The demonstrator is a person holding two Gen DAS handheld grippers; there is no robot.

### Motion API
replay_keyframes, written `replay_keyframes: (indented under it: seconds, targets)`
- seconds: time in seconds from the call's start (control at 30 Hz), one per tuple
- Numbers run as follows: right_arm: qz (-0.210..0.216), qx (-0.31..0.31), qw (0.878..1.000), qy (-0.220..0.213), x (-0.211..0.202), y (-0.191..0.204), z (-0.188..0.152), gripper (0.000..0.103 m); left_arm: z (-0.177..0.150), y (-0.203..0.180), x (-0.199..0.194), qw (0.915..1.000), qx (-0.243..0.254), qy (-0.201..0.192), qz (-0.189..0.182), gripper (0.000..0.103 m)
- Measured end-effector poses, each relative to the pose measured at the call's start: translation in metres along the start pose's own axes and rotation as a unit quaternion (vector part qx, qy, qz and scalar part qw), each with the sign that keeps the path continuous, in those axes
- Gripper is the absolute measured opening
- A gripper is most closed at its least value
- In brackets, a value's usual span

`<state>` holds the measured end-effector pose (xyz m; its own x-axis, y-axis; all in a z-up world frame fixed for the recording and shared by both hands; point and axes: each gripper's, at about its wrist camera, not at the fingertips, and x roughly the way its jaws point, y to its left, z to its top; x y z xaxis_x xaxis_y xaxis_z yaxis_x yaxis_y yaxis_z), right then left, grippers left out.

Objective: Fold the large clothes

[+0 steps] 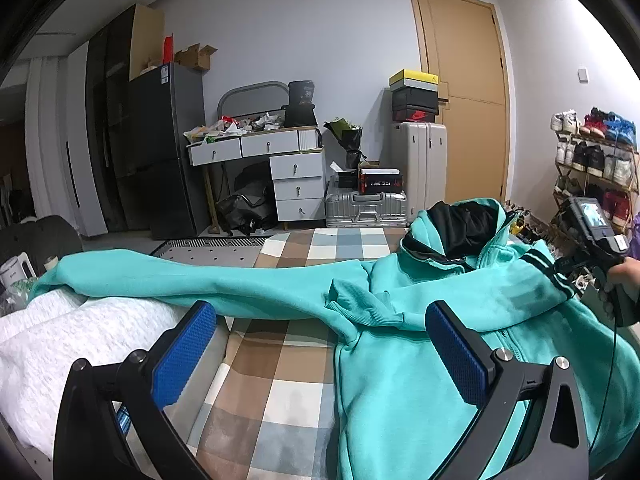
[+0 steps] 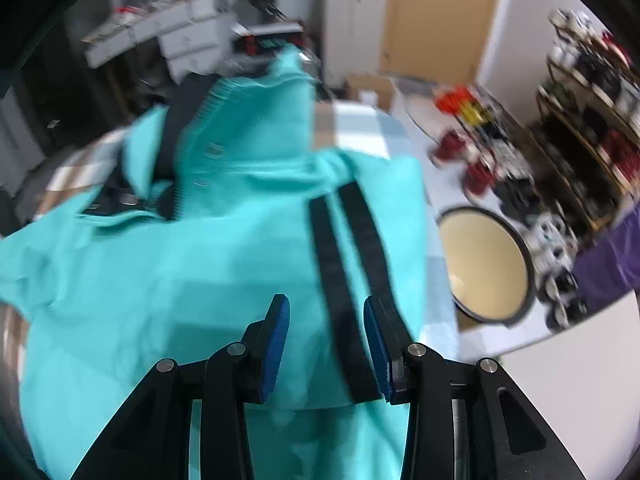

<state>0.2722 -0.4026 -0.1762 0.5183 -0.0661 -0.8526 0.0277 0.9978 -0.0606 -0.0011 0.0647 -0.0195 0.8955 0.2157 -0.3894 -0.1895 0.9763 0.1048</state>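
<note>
A teal zip hoodie [image 1: 400, 380] with a black-lined hood [image 1: 460, 228] lies spread on a bed with a checked sheet [image 1: 288, 360]. One sleeve [image 1: 180, 276] stretches out flat to the left. My left gripper [image 1: 320, 308] hovers low over the hoodie's left side, jaws wide open, nothing between them. In the blurred right wrist view, my right gripper [image 2: 326, 304] points down over the other sleeve [image 2: 348, 272], which has two black stripes. Its jaws stand partly apart with the striped cloth under the gap, and the pads do not press on it. A hand [image 1: 624, 280] holds that gripper at the right edge.
A white blanket [image 1: 80, 340] lies at the bed's left side. Beyond the bed stand a dark fridge [image 1: 160, 152], a cluttered drawer desk [image 1: 280, 160] and silver suitcases [image 1: 366, 204]. A shoe rack [image 1: 596, 160] is at the right. A round cream disc with a dark rim [image 2: 486, 264] sits on the floor.
</note>
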Motion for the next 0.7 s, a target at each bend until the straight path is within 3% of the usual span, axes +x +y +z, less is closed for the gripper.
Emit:
replay_keyframes:
  seconds: [0.07,0.17,0.2,0.3,0.37,0.4,0.47,0.57,0.7]
  targets:
    - [-0.014,0.003,0.998,0.065,0.035,-0.003,-0.005,0.038,0.001,-0.002,0.003,1.0000,0.005,0.006,0.001,0.102]
    - [-0.060,-0.049,0.995,0.055,0.042,0.014,-0.013,0.037,0.003,-0.002,0.008,0.9998,-0.001,0.018,-0.003,0.102]
    - [-0.071,-0.052,0.995,0.056,0.040,0.021,-0.011,0.029,0.003,-0.003,0.010,0.9997,-0.001,0.023,0.004,0.102]
    - [-0.036,-0.049,0.998,0.009,0.016,0.046,-0.011,0.029,0.005,-0.001,0.014,0.9995,-0.004,0.029,0.009,0.102]
    - [0.084,-0.040,0.996,-0.003,0.003,0.071,-0.009,0.022,0.006,0.002,0.016,0.9993,-0.010,0.030,0.018,0.102]
    - [0.112,-0.042,0.993,-0.002,0.001,0.083,-0.009,0.022,0.006,0.004,0.017,0.9992,-0.016,0.030,0.022,0.102]
    - [0.099,-0.080,0.992,-0.025,-0.006,0.129,-0.012,0.025,0.006,0.012,0.021,0.9984,-0.034,0.035,0.030,0.102]
    - [0.169,-0.130,0.977,-0.002,0.003,0.188,-0.019,0.021,0.004,0.023,0.026,0.9966,-0.052,0.048,0.042,0.102]
    - [0.137,-0.176,0.973,0.051,0.038,0.251,-0.042,0.024,0.002,0.031,0.028,0.9955,-0.060,0.052,0.052,0.102]
